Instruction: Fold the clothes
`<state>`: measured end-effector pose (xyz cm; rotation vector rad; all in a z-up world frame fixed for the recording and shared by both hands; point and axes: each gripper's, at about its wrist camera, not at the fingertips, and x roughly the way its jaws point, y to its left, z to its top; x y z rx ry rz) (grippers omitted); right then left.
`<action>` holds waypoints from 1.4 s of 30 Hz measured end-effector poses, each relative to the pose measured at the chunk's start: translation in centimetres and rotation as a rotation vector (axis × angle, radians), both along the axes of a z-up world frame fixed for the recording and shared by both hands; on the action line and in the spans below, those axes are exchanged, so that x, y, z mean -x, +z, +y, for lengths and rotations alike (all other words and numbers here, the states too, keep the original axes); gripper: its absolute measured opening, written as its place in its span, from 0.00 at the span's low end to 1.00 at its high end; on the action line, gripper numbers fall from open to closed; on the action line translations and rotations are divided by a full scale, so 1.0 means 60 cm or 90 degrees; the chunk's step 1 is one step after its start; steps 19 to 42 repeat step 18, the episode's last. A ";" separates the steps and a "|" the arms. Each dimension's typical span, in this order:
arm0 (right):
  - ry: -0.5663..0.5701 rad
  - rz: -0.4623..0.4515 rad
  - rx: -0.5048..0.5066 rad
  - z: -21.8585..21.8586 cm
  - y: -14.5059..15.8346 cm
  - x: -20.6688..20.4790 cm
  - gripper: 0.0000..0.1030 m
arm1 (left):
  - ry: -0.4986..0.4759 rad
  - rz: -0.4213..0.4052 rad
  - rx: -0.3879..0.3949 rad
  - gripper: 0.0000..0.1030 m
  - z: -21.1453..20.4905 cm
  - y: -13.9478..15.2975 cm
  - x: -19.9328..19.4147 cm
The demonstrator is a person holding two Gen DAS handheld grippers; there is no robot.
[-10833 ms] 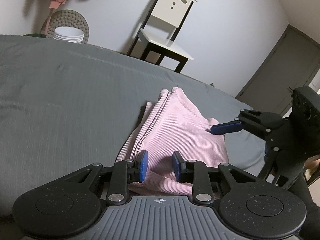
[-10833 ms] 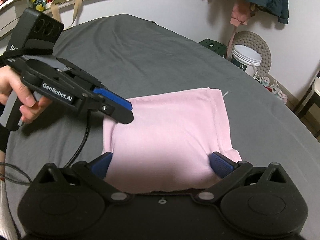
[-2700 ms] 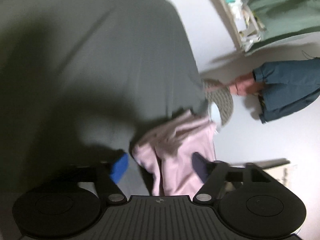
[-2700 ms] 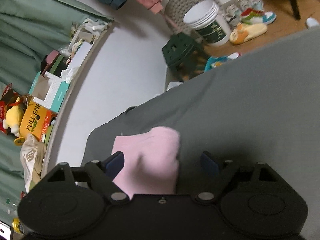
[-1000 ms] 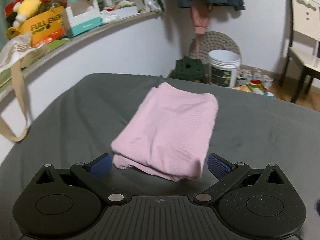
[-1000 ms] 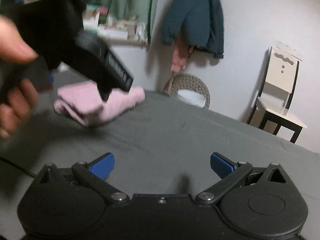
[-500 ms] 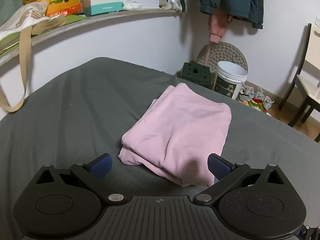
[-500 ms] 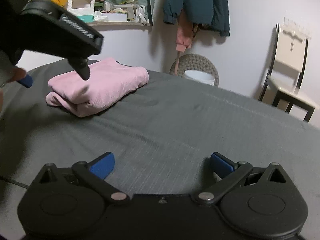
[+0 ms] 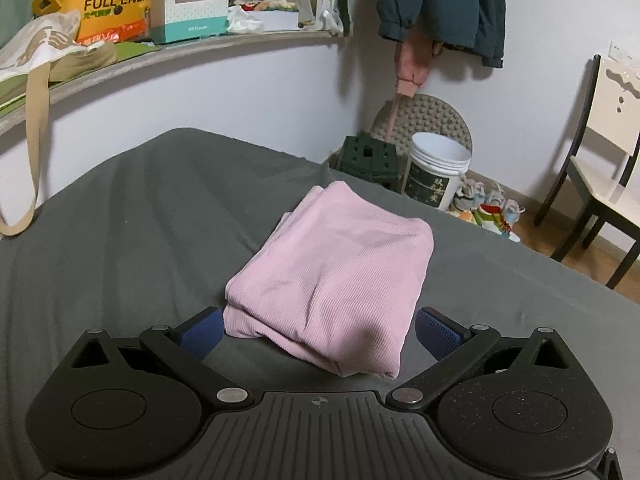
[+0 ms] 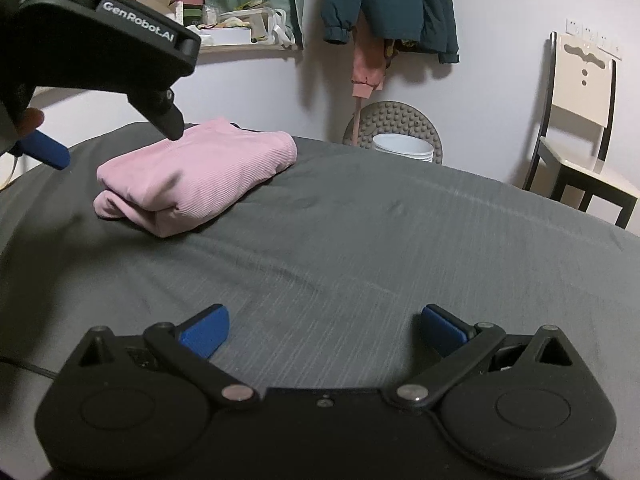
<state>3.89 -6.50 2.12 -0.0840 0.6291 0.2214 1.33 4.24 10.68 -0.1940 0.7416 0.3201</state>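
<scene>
A pink ribbed garment (image 9: 328, 272) lies folded into a thick rectangle on the grey bed sheet (image 9: 120, 220). My left gripper (image 9: 318, 330) is open, and its blue pads flank the garment's near edge without touching it. In the right wrist view the same pink garment (image 10: 200, 172) sits at the far left. The left gripper (image 10: 112, 142) hovers just over it there, held by a hand at the frame edge. My right gripper (image 10: 326, 328) is open over bare sheet (image 10: 360, 240), well apart from the garment.
Beyond the bed's far edge stand a white bucket (image 9: 436, 176), a green stool (image 9: 368, 160), shoes (image 9: 488, 208) and a chair (image 9: 600, 184). A cluttered shelf (image 9: 180, 44) curves along the wall, with a tote strap (image 9: 36, 140) hanging from it. Jackets (image 10: 392, 4) hang on the wall.
The garment, folded mid-bed earlier, now lies near the bed's corner by the shelf. Over the last second the right gripper has drawn back. The left gripper has barely shifted.
</scene>
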 end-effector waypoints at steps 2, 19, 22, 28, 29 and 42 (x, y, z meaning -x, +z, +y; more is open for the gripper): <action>-0.001 0.000 0.000 -0.001 0.002 0.001 1.00 | -0.001 0.000 -0.003 0.99 -0.001 0.000 0.001; -0.004 0.004 -0.001 0.000 0.003 0.000 1.00 | -0.010 0.001 -0.025 0.99 -0.009 0.001 0.003; -0.004 0.004 -0.001 0.000 0.003 0.000 1.00 | -0.010 0.001 -0.025 0.99 -0.009 0.001 0.003; -0.004 0.004 -0.001 0.000 0.003 0.000 1.00 | -0.010 0.001 -0.025 0.99 -0.009 0.001 0.003; -0.004 0.004 -0.001 0.000 0.003 0.000 1.00 | -0.010 0.001 -0.025 0.99 -0.009 0.001 0.003; -0.004 0.004 -0.001 0.000 0.003 0.000 1.00 | -0.010 0.001 -0.025 0.99 -0.009 0.001 0.003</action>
